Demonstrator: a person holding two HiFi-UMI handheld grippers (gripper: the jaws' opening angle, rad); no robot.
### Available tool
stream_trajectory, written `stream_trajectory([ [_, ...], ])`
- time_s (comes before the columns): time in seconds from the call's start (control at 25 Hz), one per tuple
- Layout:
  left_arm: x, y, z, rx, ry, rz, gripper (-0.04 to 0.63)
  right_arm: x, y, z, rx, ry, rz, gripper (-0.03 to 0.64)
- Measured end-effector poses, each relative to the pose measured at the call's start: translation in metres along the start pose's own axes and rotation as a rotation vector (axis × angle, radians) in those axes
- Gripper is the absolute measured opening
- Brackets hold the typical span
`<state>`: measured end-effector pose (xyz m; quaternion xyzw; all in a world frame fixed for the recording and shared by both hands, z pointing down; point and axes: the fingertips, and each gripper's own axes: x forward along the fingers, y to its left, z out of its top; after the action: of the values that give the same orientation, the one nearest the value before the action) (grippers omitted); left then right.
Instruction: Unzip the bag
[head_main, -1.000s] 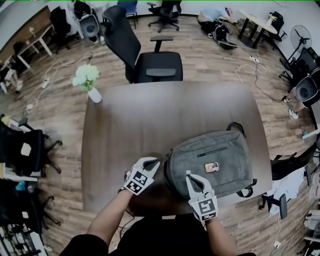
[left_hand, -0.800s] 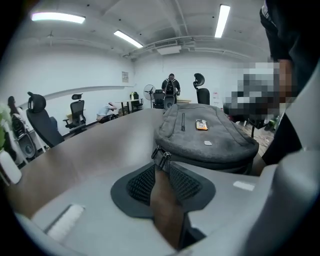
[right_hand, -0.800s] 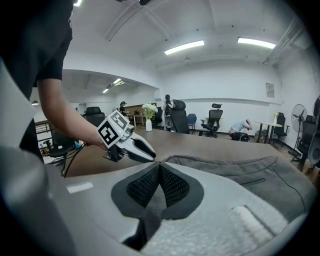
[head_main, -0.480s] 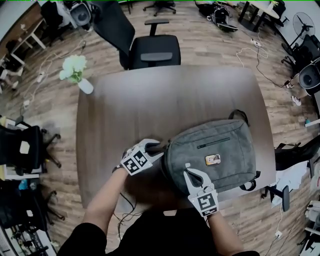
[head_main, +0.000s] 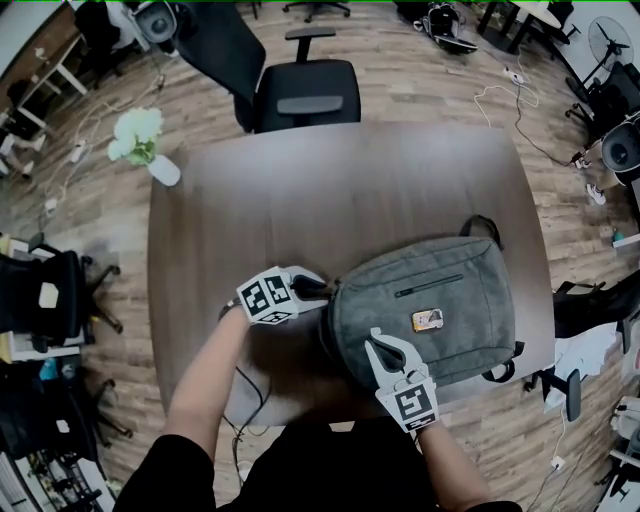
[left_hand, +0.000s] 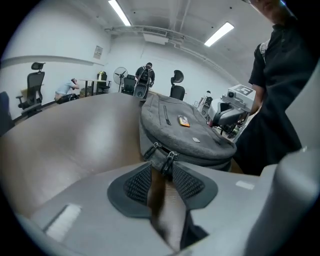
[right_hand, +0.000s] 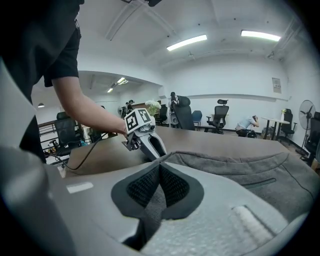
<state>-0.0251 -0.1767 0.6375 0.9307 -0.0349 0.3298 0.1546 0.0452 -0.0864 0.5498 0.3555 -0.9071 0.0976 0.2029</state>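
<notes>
head view with both gripper views, task at its opening stage. the bag (head_main: 430, 310), a grey backpack, lies flat on the near right part of the desk (head_main: 300, 200), front panel up, with its top end pointing left towards the left gripper (head_main: 316, 288).

done so far, judged from how things lie: the bag is steadied and the left gripper is lined up. the right gripper (head_main: 376, 346) has its jaws pressed together and rests its tip on the near left of the grey fabric; whether a fold is pinched between the pads cannot be told. the left gripper is released. its jaws have just been swinging wide and have narrowed a little from their widest, and they now stand apart around the two zipper pulls (left_hand: 169, 159). the pulls hang side by side at the bag's left end, just at the pad tips, with no pad pressing on them.

left to do: nearly everything. the main zip looks fully closed, both pulls meeting at one spot and no gap visible in the side seam. the front pocket zip (head_main: 428, 287) also reads as shut. a pull has yet to be clamped and drawn along the track, probably while the right gripper holds the bag down against that tug.
</notes>
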Motion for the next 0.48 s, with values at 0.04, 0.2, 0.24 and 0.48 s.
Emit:
stream_trajectory([
  [0.04,0.0008,0.0004,0.0004,-0.004,0.004,-0.022,0.146,0.0012,-0.0005,0.0,0.0,0.001,0.002,0.003],
  [0.2,0.0053,-0.0042,-0.0035,-0.012,0.056,-0.108,0.115,0.004,-0.0027,-0.0015,0.004,0.004,0.011,0.003],
  [0.24,0.0071,-0.0056,-0.0056,-0.009,0.074,-0.122,0.095,0.0047,-0.0033,-0.0018,0.006,0.004,0.013,0.003],
  [0.48,0.0084,-0.008,-0.0056,-0.009,0.093,-0.163,0.08,0.0103,-0.005,-0.0008,0.011,0.005,0.024,0.003],
])
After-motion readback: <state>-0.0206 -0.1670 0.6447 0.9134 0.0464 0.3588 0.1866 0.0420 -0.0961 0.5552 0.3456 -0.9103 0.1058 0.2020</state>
